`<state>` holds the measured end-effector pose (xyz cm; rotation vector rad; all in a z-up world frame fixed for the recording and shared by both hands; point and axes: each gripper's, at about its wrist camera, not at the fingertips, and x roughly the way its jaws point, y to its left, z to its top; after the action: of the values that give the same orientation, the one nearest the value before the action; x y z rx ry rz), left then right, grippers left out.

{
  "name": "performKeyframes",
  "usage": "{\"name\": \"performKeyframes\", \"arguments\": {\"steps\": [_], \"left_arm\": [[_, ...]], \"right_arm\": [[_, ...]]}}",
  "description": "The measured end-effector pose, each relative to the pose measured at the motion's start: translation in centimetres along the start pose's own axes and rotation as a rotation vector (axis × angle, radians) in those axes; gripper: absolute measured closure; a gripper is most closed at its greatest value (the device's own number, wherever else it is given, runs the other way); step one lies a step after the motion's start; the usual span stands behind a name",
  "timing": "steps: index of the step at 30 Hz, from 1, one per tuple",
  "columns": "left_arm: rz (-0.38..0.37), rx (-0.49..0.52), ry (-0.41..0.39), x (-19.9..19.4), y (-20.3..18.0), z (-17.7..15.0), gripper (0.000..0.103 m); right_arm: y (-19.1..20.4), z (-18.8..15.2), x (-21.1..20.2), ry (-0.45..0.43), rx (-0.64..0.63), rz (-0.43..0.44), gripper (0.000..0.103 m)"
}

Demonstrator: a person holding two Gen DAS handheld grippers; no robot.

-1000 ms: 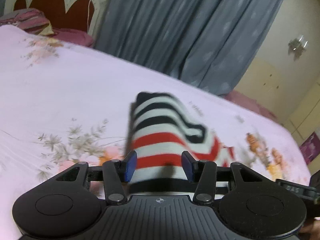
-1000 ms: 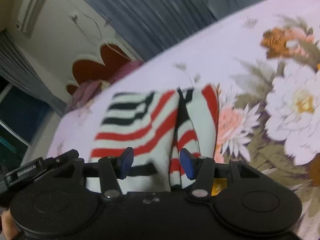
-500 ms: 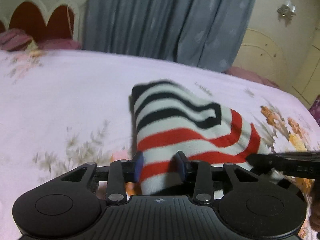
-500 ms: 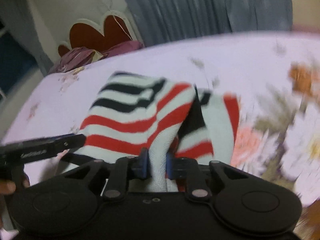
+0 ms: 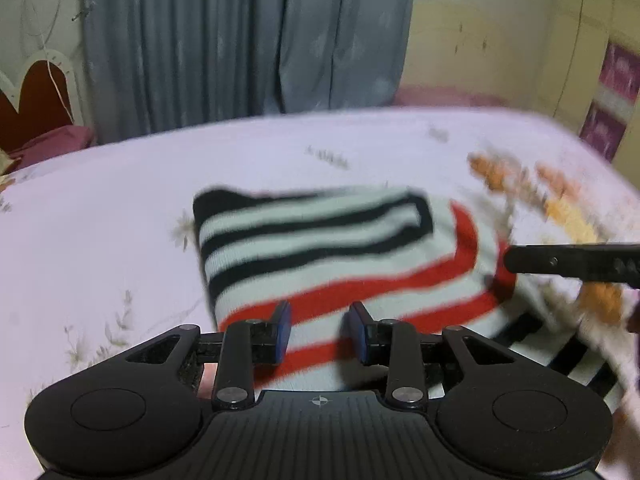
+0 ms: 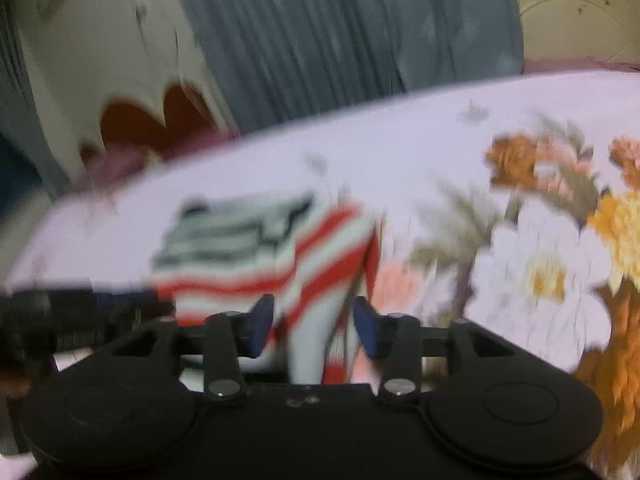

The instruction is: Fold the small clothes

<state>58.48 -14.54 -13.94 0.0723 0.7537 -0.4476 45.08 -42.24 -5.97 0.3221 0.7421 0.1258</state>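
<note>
A small garment with black, white and red stripes [image 5: 320,240] lies folded on the flowered bed sheet [image 5: 100,220]. My left gripper [image 5: 319,330] sits at its near edge, and the blue pads press a bunch of the red-striped cloth between them. In the blurred right wrist view the same garment [image 6: 280,260] has a raised fold running between the jaws of my right gripper [image 6: 313,326]. Those jaws are opening, and there are gaps between the pads and the fold. The right gripper's body [image 5: 572,260] reaches in from the right over the garment's far corner.
A grey curtain [image 5: 248,40] hangs behind the bed, with a red scalloped headboard [image 5: 32,96] and pink pillows at the far left. Cream cupboard doors [image 5: 500,40] stand at the right. Large printed flowers [image 6: 540,272] cover the sheet right of the garment.
The left jaws narrowed onto the garment's near edge and the hand swung sideways. The right jaws pinched the fold half a second ago and now stand apart again.
</note>
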Motion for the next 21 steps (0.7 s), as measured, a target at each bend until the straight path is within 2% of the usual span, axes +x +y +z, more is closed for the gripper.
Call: {"name": "performKeyframes", "arguments": {"steps": [5,6,7,9,10,11,14,15,16,18,20,21], "left_arm": [[-0.007,-0.017,-0.011,2.3,0.8,1.9,0.071],[-0.006,-0.014,-0.006,3.1,0.9,2.1,0.071],[-0.006,-0.013,-0.005,4.0,1.0,2.1,0.071],[0.006,0.012,0.051,5.7,1.3,1.6,0.071],[-0.005,0.030,0.055,6.2,1.4,1.1,0.071],[-0.008,0.017,0.057,6.3,1.5,1.2,0.071],[-0.001,0.039,0.065,5.9,1.2,1.6,0.071],[0.007,0.038,0.055,5.5,1.0,1.5,0.071],[0.008,0.038,0.042,4.7,0.8,1.3,0.071],[-0.010,0.044,0.004,2.4,0.3,0.8,0.071],[-0.027,0.030,-0.029,-0.4,-0.4,-0.4,0.071],[-0.032,0.024,-0.041,-1.5,-0.6,-1.0,0.071]], "right_arm": [[-2.5,3.5,3.8,0.026,0.131,0.018,0.067],[-2.9,3.9,5.1,0.057,0.165,0.026,0.072],[-3.1,3.8,5.8,0.066,0.170,0.034,0.088],[-2.3,3.9,6.5,0.057,0.072,0.005,0.092],[-1.8,3.3,7.3,0.097,0.009,-0.050,0.093],[-2.2,2.4,8.3,0.125,-0.013,-0.068,0.095],[-2.0,2.7,7.8,0.124,-0.029,-0.077,0.091],[-1.4,2.8,7.6,0.126,-0.061,-0.097,0.087],[-1.0,2.8,7.3,0.120,-0.083,-0.122,0.074],[0.1,2.9,5.0,0.070,-0.134,-0.145,0.074],[1.3,2.3,2.7,0.033,-0.171,-0.102,0.081],[2.1,1.8,1.5,0.035,-0.209,-0.077,0.082]]}}
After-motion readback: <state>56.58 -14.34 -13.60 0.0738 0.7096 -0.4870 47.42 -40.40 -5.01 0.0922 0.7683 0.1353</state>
